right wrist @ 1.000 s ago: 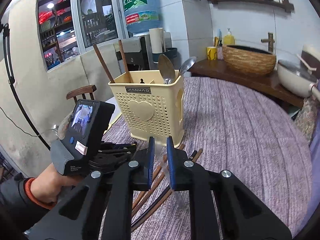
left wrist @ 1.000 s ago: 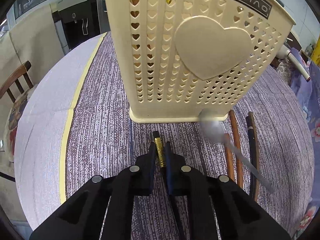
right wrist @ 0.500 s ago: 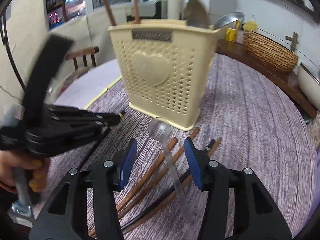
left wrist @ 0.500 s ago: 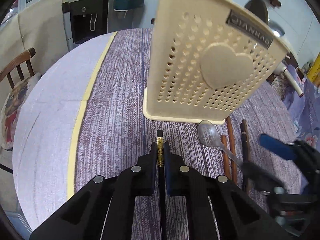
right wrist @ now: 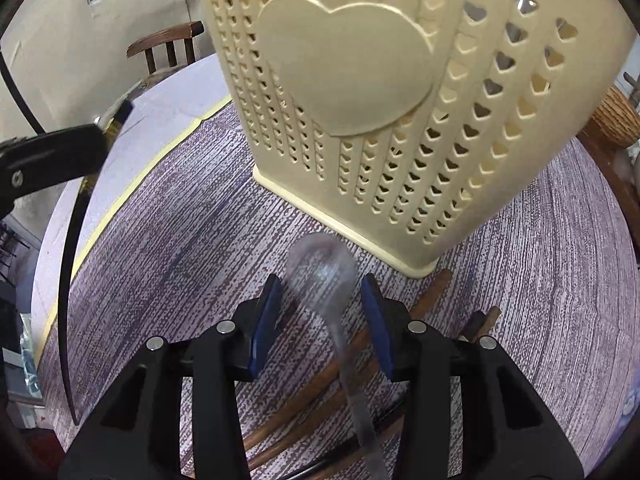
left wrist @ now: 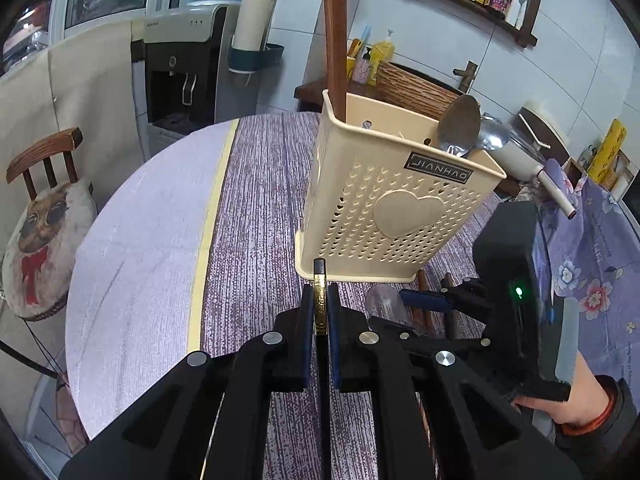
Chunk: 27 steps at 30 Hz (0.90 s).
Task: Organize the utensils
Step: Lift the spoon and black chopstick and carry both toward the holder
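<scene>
A cream plastic utensil holder pierced with small heart-shaped holes [left wrist: 384, 200] stands upright on a round counter covered in a purple-and-white woven cloth [left wrist: 256, 184]. Part of the job looks done: two brown wooden chopsticks [left wrist: 336, 36] and two metal spoons [left wrist: 460, 126] already stand inside the holder, their tops rising above its rim.

The left gripper [left wrist: 320, 312] is fully closed on a slim black chopstick with a gold band near its tip [left wrist: 319, 292] and holds it clear of the cloth, the tip pointing toward the holder's base — it is not yet in the holder.

The right gripper [right wrist: 324, 320] points down at a clear plastic spoon [right wrist: 322, 270] lying on the counter just in front of the holder. Its blue-padded jaws are closing with the spoon's neck between them, and the pads do not touch it yet.

Several more brown and dark chopsticks [right wrist: 316, 404] lie loose on the cloth under the spoon's handle. By this view, much of the sorting remains — the held chopstick, the spoon and that loose pile.
</scene>
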### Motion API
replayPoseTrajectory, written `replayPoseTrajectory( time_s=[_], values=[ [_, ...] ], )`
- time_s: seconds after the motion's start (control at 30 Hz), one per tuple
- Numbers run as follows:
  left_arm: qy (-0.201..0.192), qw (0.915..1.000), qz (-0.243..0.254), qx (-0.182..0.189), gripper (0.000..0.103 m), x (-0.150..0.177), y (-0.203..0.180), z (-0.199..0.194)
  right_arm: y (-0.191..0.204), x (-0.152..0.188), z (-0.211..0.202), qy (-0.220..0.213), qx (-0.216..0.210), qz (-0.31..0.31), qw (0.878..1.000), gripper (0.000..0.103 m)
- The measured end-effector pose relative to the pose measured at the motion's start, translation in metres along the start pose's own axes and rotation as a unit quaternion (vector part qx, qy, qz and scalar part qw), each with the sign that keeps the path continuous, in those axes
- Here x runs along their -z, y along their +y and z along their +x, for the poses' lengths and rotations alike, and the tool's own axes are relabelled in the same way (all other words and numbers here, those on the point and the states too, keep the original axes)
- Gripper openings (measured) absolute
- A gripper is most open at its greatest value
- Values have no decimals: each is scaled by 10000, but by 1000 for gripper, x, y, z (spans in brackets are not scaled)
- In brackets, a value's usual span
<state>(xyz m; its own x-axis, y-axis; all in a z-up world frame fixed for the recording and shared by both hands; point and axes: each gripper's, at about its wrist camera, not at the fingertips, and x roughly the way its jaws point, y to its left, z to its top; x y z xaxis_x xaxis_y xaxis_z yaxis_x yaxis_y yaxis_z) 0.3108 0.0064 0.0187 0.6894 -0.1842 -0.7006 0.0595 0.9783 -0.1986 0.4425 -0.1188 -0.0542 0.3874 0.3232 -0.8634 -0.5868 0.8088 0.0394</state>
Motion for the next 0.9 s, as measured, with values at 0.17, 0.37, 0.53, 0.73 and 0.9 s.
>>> replayPoseTrajectory(
  time_s=[0.17,0.37,0.53,0.73,0.9],
  values=[
    [-16,10000,-74,39,8,2,8,-5,0,-9,3,38,11,10,10000,43],
    [-81,9999,-105,60,8,-1,8,-11,4,-15,4,8,94,-17,10000,37],
    [-223,9997,-55,99,8,-5,3,-22,10,-8,-19,-479,29,257,9985,37],
    [-621,9980,57,113,8,-12,-9,-47,4,7,-89,-1390,-105,529,9888,37],
    [-1031,9945,145,147,8,-17,-19,-73,1,34,-147,-1956,-27,623,9787,37]
  ],
)
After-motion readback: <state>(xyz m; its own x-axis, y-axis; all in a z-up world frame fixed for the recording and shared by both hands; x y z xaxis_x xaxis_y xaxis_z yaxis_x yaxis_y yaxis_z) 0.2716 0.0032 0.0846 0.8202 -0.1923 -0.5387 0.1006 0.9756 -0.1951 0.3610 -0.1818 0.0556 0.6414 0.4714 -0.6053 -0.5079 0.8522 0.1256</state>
